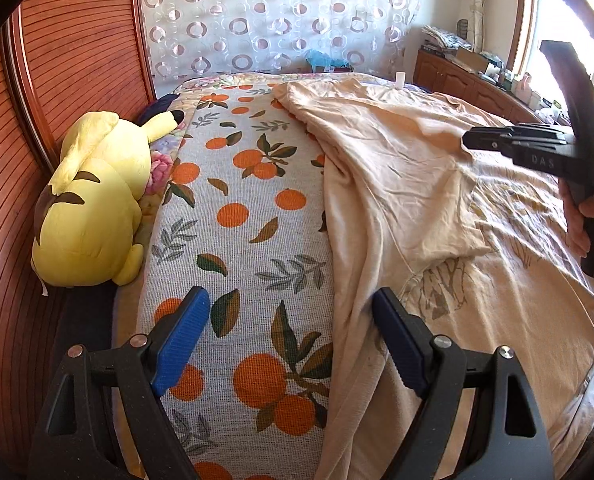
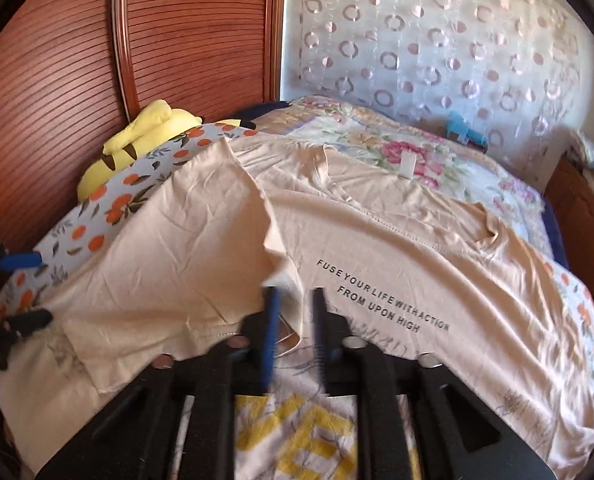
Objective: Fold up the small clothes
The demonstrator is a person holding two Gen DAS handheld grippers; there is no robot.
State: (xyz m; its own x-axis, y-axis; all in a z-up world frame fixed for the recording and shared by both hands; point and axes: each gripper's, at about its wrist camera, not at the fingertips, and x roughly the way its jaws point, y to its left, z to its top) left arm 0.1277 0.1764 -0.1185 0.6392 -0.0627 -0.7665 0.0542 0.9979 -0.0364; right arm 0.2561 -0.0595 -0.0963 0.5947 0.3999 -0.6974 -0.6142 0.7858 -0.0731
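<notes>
Shirt (image 2: 377,240) spread across bed (image 2: 437,160), sleeve folded inward. Right gripper (image 2: 293,320) narrowly apart, cloth edge betw. fingers, unpinched; left gripper (image 1: 289,344) wide, empty. Next prob.: opposite side fold.

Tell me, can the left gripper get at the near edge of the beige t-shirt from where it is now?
Probably yes. The left gripper has its jaws wide open with nothing between them, and the beige t-shirt has its edge lying just by the right-hand jaw, uncovered.
</notes>
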